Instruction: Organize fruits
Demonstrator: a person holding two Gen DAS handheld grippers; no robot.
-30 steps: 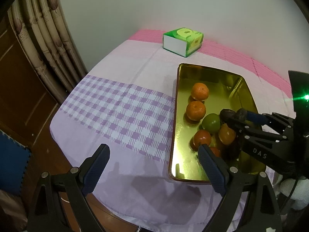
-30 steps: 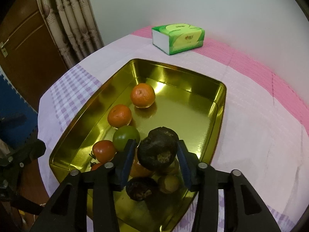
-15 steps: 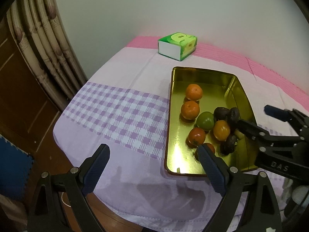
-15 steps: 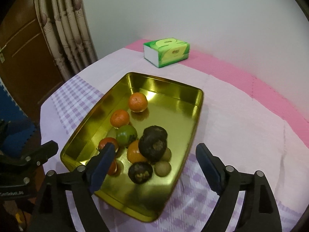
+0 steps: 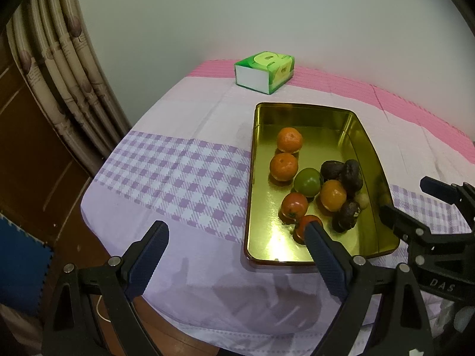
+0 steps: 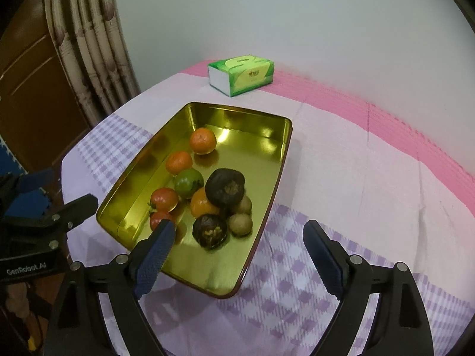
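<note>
A gold metal tray point(image 6: 255, 136) on the tablecloth holds several fruits: two oranges point(image 6: 203, 141), a green one point(image 6: 188, 183), red tomatoes point(image 6: 164, 199), a third orange and two small brown fruits. A dark wrinkled fruit point(image 6: 225, 187) rests on top of the pile, and another dark one point(image 6: 210, 231) lies in front of it. My right gripper point(image 6: 239, 228) hovers over the tray's near corner, its jaws opening wide with nothing between them. My left gripper point(image 5: 236, 228) is open and empty over the cloth just left of the tray point(image 5: 320, 124). The right gripper point(image 5: 406, 198) shows at the tray's right.
A green tissue box point(image 5: 264, 71) stands behind the tray near the wall. Curtains point(image 5: 68, 68) and a wooden door hang to the left, past the table's rounded edge. The checked cloth point(image 5: 178, 172) spreads left of the tray, the pink strip point(image 6: 386, 124) to its right.
My right gripper let go of the dark fruit, which now sits on the pile in the tray. Its jaws spread wide and it drew back. The left gripper barely shifted.
</note>
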